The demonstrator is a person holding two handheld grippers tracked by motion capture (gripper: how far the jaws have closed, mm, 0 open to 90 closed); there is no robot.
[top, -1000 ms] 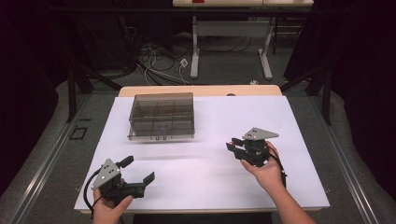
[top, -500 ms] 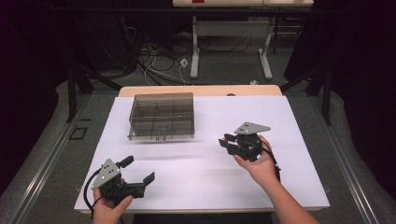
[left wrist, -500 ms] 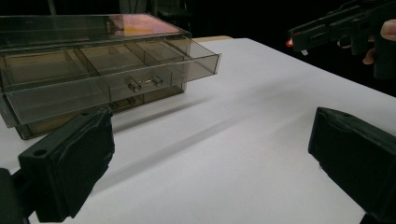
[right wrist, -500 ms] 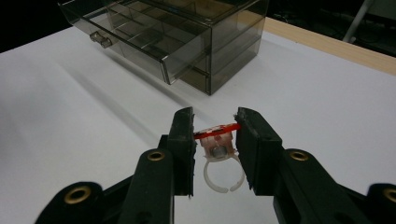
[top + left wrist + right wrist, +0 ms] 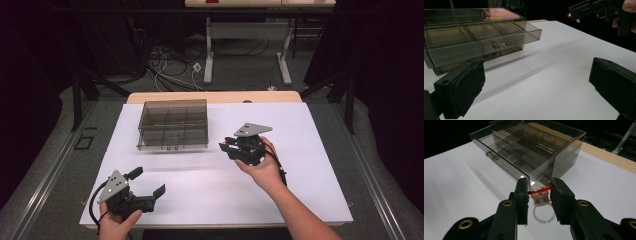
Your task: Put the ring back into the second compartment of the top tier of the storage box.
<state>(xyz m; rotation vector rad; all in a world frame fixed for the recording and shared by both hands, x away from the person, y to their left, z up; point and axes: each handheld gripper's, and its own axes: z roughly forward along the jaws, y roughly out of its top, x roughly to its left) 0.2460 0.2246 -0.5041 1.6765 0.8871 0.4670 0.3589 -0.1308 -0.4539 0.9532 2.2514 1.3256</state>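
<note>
A smoky clear drawer box (image 5: 172, 125) stands at the back left of the white table, its upper drawer (image 5: 484, 45) pulled out toward me. In the right gripper view the box (image 5: 529, 145) lies just ahead. My right gripper (image 5: 539, 191) is shut on a small ring (image 5: 541, 197) with a red top and a white band. In the high view the right gripper (image 5: 225, 146) hovers just right of the box's front. My left gripper (image 5: 147, 181) rests near the front left edge, jaws wide open with nothing between them (image 5: 536, 87).
A white sheet (image 5: 300, 190) covers the table, with a wooden strip (image 5: 215, 96) along the far edge. Beyond the table lie floor cables and the legs of another desk. Open surface stretches between the two hands.
My right hand has carried the ring leftward and a little up, closer to the box's open drawer. The left gripper has stayed put.
</note>
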